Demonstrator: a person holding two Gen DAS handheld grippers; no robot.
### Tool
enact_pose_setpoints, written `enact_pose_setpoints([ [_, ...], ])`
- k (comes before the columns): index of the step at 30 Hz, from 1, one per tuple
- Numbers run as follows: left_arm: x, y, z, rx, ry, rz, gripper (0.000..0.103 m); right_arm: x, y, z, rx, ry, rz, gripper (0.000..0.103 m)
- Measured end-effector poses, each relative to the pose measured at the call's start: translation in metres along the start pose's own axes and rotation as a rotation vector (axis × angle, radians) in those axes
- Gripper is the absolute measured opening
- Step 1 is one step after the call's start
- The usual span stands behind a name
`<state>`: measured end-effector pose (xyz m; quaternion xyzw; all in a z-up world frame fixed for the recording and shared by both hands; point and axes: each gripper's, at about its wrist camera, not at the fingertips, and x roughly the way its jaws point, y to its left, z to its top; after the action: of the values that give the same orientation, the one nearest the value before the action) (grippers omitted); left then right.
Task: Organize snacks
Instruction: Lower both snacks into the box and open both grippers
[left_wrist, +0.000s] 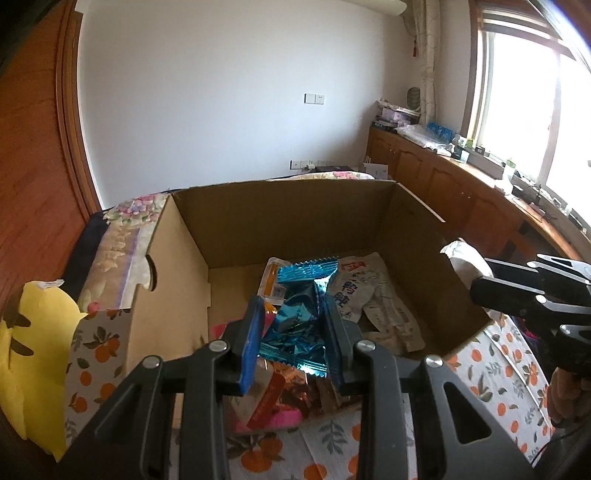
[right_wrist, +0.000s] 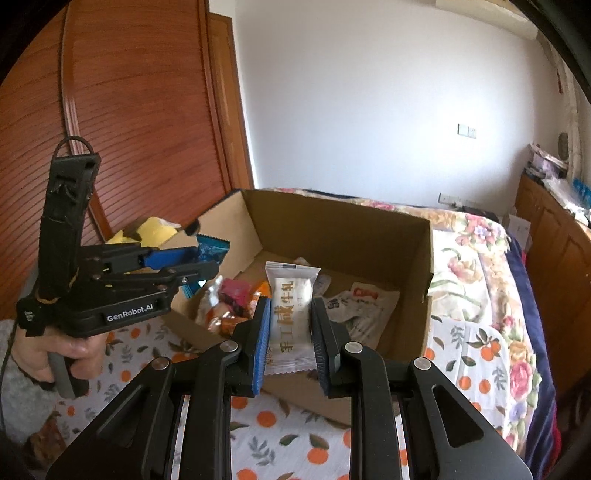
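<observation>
both tools are clamping snacks, left tool (left_wrist: 291, 332) gripping a blue foil packet (left_wrist: 295, 325) and right tool (right_wrist: 290, 332) a white bar (right_wrist: 290, 314), centre frame, for dropping into the cardboard box (left_wrist: 280, 221) (on the bed).

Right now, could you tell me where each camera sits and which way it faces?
Left wrist: on the left gripper, looking forward and down into the box; its jaws hold a blue packet; the right gripper enters at right.
Right wrist: on the right gripper, looking down toward the box; its jaws hold a white packet; the left gripper and the hand holding it show at left.
Shared: box, orange-print cloth, white wall, both grippers.
</observation>
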<state>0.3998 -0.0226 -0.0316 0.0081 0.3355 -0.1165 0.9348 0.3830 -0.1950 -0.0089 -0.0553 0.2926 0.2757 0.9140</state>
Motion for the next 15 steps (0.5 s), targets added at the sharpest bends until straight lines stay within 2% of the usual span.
enact_pose_setpoints([
  [15, 0.034, 0.001, 0.002, -0.027, 0.05, 0.008, 0.032, 0.065, -0.019, 0.0, 0.046, 0.118, 0.015, 0.02],
])
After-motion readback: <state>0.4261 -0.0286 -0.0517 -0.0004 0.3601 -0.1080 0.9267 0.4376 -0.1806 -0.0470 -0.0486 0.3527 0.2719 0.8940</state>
